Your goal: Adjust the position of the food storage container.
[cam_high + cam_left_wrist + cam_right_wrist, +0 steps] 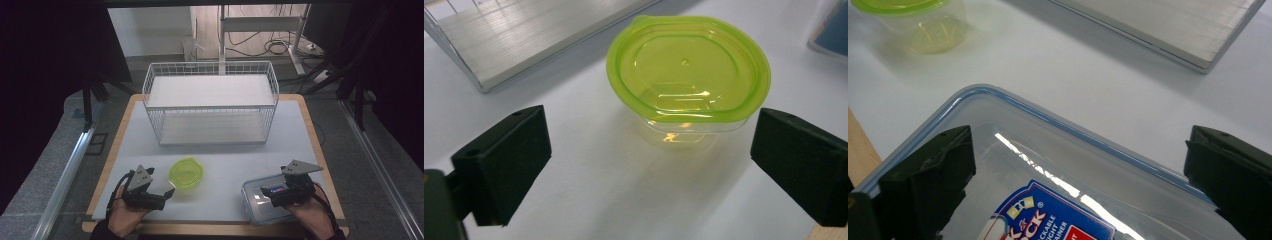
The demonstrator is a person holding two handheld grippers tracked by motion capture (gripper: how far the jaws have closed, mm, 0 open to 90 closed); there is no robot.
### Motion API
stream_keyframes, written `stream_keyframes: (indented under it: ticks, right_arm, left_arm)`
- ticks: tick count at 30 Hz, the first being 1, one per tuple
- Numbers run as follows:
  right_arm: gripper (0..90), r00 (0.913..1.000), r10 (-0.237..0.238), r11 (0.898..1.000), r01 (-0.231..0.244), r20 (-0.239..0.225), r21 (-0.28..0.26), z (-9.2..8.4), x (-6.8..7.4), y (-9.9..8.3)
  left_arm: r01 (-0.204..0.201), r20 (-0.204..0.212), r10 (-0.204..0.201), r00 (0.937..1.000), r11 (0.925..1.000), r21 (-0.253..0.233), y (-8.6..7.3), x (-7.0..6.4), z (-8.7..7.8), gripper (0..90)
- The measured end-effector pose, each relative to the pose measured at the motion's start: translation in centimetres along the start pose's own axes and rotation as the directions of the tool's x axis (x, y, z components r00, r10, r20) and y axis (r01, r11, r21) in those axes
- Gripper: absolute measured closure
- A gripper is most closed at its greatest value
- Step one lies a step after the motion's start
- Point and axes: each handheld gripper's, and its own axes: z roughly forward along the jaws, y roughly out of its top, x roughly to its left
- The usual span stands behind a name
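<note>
A small clear tub with a lime-green lid (pixel 186 174) (pixel 688 75) stands on the white mat near the front. My left gripper (pixel 167 192) (pixel 649 165) is open just short of it, jaws wide, nothing between them. A clear rectangular box with a blue-edged lid and a label (pixel 255 200) (pixel 1048 165) lies at the front right. My right gripper (pixel 265 191) (pixel 1078 185) hovers over its lid, open, with the pads apart from it. The green-lidded tub (pixel 913 20) also sits at the top left of the right gripper view.
A white wire basket (pixel 210 102) with a pale board floor stands at the back middle of the mat; its board edge (pixel 524 40) (pixel 1168 30) is seen from both grippers. The wooden table edge (pixel 320 150) frames the mat (pixel 225 160).
</note>
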Motion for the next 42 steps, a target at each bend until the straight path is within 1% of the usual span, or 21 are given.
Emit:
stream_keyframes:
  ticks: [5,7,12,16,19,20,23,24,26,27,28,29,31,32,33,35,36,37,39,40,42]
  right_arm:
    - [3.0,0.9998,0.02,1.0,-0.02,0.009,-0.007,-0.1,-0.1,-0.1]
    - [3.8,0.9986,0.051,0.999,-0.051,0.01,-0.016,-0.1,-0.3,-0.1]
    - [4.4,0.9981,0.061,0.998,-0.06,0.012,-0.014,-0.2,-0.3,-0.1]
    - [4.4,0.9978,0.064,0.998,-0.064,0.015,-0.016,-0.1,-0.3,-0.1]
    - [4.4,0.997,0.076,0.997,-0.076,0.015,-0.029,-0.2,-0.4,0.0]
    - [4.4,0.9967,0.079,0.996,-0.078,0.019,-0.036,-0.4,-0.4,0.0]
    - [4.7,0.9966,0.078,0.996,-0.077,0.025,-0.047,-0.6,-0.4,0.1]
    - [4.7,0.9966,0.078,0.996,-0.077,0.025,-0.047,-0.6,-0.4,0.1]
    - [4.8,0.9969,0.074,0.996,-0.073,0.028,-0.048,-0.6,-0.3,0.2]
    - [4.8,0.9969,0.074,0.996,-0.073,0.028,-0.048,-0.6,-0.3,0.2]
    - [4.8,0.9968,0.074,0.996,-0.072,0.03,-0.047,-0.6,-0.3,0.2]
    - [4.9,0.9968,0.073,0.996,-0.072,0.032,-0.044,-0.6,-0.3,0.2]
    - [5.3,0.9967,0.072,0.997,-0.071,0.037,-0.04,-0.5,-0.3,0.2]
    - [5.6,0.9966,0.073,0.997,-0.071,0.039,-0.039,-0.5,-0.3,0.2]
    - [6.1,0.9963,0.073,0.997,-0.071,0.045,-0.039,-0.5,-0.4,0.2]
    - [6.5,0.9962,0.072,0.997,-0.07,0.049,-0.042,-0.6,-0.4,0.2]
    - [6.5,0.9962,0.072,0.997,-0.07,0.049,-0.042,-0.6,-0.4,0.2]
    - [7.0,0.9959,0.077,0.996,-0.075,0.047,-0.045,-0.6,-0.4,0.2]
    - [7.5,0.9959,0.081,0.996,-0.079,0.041,-0.046,-0.7,-0.4,0.2]
    - [7.5,0.9959,0.081,0.996,-0.079,0.041,-0.046,-0.7,-0.4,0.2]
    - [7.9,0.9961,0.078,0.996,-0.077,0.041,-0.042,-0.6,-0.3,0.2]
  left_arm:
    - [0.031,0.0,-0.031,0.9995,0.9995,-0.009,-0.1,0.3,0.0,6.0]
    - [0.035,0.005,-0.035,0.9994,0.9994,-0.008,-0.1,0.3,0.1,7.0]
    - [0.028,0.023,-0.028,0.9993,0.9996,0.004,0.1,0.2,0.2,9.1]
    - [0.02,0.045,-0.021,0.9988,0.9997,0.015,0.2,0.1,0.2,14.1]
    - [0.008,0.061,-0.009,0.9981,0.9998,0.021,0.5,-0.1,0.0,21.2]
    - [0.013,0.062,-0.014,0.998,0.9998,0.014,0.8,-0.2,-0.2,29.5]
    - [0.015,0.059,-0.015,0.9981,0.9999,-0.003,1.5,-0.4,-0.4,42.3]
    - [0.015,0.059,-0.015,0.9981,0.9999,-0.003,1.5,-0.4,-0.4,49.3]
    - [0.009,0.087,-0.008,0.9962,1.0,-0.003,2.2,-0.7,-0.2,60.2]
    - [0.009,0.087,-0.008,0.9962,1.0,-0.003,2.2,-0.7,-0.2,69.1]
    - [0.004,0.102,-0.004,0.9948,1.0,0.001,2.4,-0.9,0.0,69.1]
    - [0.007,0.104,-0.008,0.9945,1.0,0.001,2.6,-1.0,0.2,74.6]
    - [0.007,0.129,-0.007,0.9916,1.0,0.004,3.0,-1.2,0.7,86.9]
    - [0.012,0.139,-0.012,0.9903,0.9999,0.001,3.2,-1.2,0.9,89.9]
    - [0.018,0.174,-0.019,0.9845,0.9998,0.005,3.6,-1.4,1.6,90.0]
    - [0.007,0.193,-0.01,0.9812,0.9999,0.015,4.2,-1.9,2.3,90.0]
    - [0.007,0.193,-0.01,0.9812,0.9999,0.015,4.2,-1.9,2.3,90.0]
    - [-0.014,0.208,0.009,0.978,0.9996,0.023,4.7,-2.5,3.3,90.0]
    - [-0.051,0.203,0.043,0.9783,0.998,0.037,5.2,-3.1,4.2,90.0]
    - [-0.051,0.203,0.043,0.9783,0.998,0.037,5.2,-3.1,4.2,90.0]
    - [-0.062,0.206,0.051,0.9772,0.997,0.046,5.6,-3.4,5.1,90.0]
